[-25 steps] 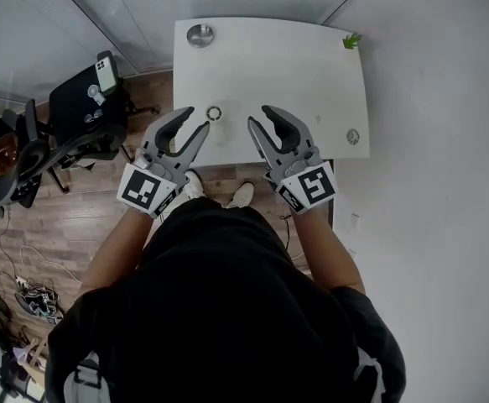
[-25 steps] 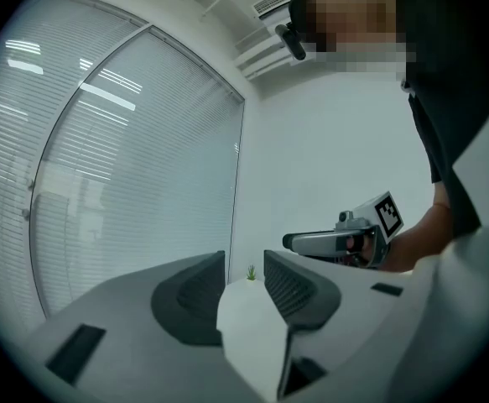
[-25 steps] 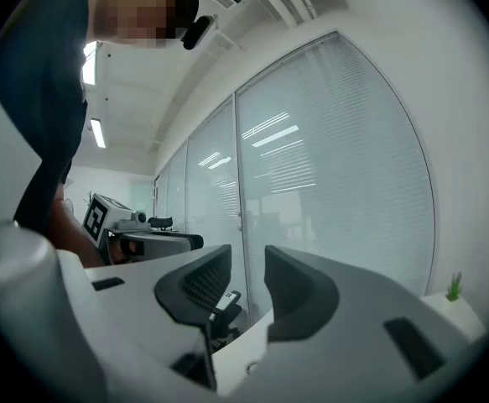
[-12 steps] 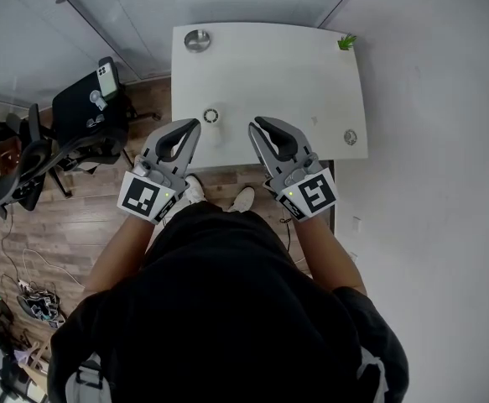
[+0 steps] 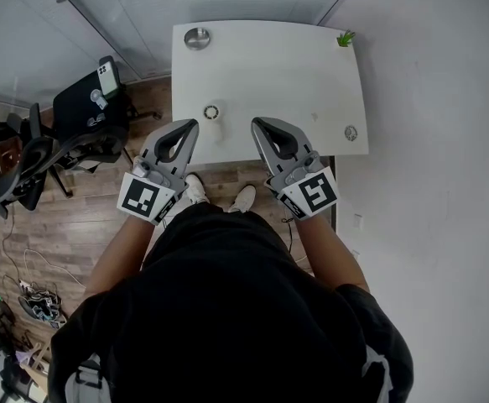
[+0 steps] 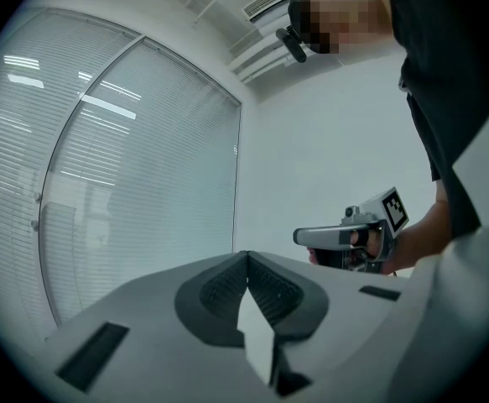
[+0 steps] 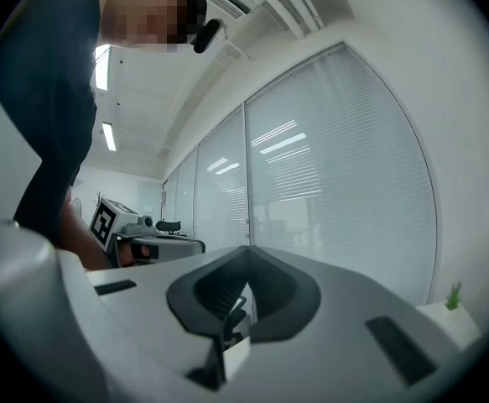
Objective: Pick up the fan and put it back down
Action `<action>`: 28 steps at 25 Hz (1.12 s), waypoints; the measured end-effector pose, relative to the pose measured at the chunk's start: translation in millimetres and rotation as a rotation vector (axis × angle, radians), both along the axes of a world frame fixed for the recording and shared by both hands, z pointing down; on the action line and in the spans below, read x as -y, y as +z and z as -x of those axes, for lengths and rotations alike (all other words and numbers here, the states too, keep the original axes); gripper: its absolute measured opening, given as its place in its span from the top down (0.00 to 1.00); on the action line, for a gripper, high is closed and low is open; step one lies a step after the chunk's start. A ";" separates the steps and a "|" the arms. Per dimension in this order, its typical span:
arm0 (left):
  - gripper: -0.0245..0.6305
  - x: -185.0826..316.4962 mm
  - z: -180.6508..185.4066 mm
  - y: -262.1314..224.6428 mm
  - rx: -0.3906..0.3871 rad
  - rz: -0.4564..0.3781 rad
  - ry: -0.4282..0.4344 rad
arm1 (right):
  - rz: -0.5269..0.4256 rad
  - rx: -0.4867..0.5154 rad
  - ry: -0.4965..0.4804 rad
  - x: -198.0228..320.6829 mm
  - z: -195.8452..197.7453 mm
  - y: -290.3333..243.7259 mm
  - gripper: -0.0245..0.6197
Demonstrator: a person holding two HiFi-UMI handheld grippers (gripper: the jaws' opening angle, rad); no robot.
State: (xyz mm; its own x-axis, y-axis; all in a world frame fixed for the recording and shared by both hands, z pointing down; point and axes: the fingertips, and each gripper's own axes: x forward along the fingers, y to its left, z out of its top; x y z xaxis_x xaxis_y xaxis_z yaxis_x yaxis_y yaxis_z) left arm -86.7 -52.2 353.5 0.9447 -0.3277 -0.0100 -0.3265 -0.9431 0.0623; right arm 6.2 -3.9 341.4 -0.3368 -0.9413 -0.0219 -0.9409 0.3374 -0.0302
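Note:
A small white fan (image 5: 211, 113), seen from above as a ring on a pale body, stands on the white table (image 5: 286, 65) near its front edge. My left gripper (image 5: 192, 125) hangs just left of it and nearer to me, apart from it. Its jaws have just closed and are shut with nothing between them, tips meeting (image 6: 247, 255). My right gripper (image 5: 257, 122) is to the right of the fan, also apart from it. Its jaws have just closed on nothing too (image 7: 247, 248). Each gripper view shows the other gripper, the right gripper (image 6: 349, 236) and the left gripper (image 7: 139, 240).
A round grey disc (image 5: 197, 38) lies at the table's far left, a small green plant (image 5: 345, 38) at its far right corner, a small round thing (image 5: 350, 133) near its right front. A black office chair (image 5: 26, 154) and stand (image 5: 93, 99) are on the wooden floor to the left.
Both grippers' jaws stood open a second ago and are now closed, with nothing in them. The hands have stayed over the table's front edge.

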 end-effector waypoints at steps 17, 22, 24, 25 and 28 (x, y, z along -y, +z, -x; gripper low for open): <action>0.95 -9.0 3.7 -0.5 0.000 -0.006 -0.006 | 0.006 0.008 0.027 -9.5 1.1 3.9 0.96; 0.95 -11.7 4.2 2.4 0.006 -0.004 -0.002 | 0.006 0.007 0.023 -10.6 5.2 4.5 0.96; 0.95 -13.3 5.2 5.9 0.018 0.000 -0.002 | 0.005 0.006 0.021 -11.3 6.2 4.7 0.96; 0.95 -13.7 5.8 7.7 0.027 0.002 -0.003 | 0.005 0.005 0.020 -11.7 6.6 4.8 0.96; 0.95 -13.3 6.4 8.6 0.039 0.008 -0.011 | 0.004 0.007 0.018 -12.5 7.0 5.2 0.96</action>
State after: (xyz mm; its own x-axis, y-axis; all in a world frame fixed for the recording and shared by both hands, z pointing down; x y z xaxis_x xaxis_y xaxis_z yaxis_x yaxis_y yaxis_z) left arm -93.0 -39.0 362.1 0.9406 -0.3382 0.0297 -0.3394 -0.9390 0.0565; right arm -0.8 8.7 346.5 -0.3201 -0.9471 -0.0209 -0.9464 0.3207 -0.0380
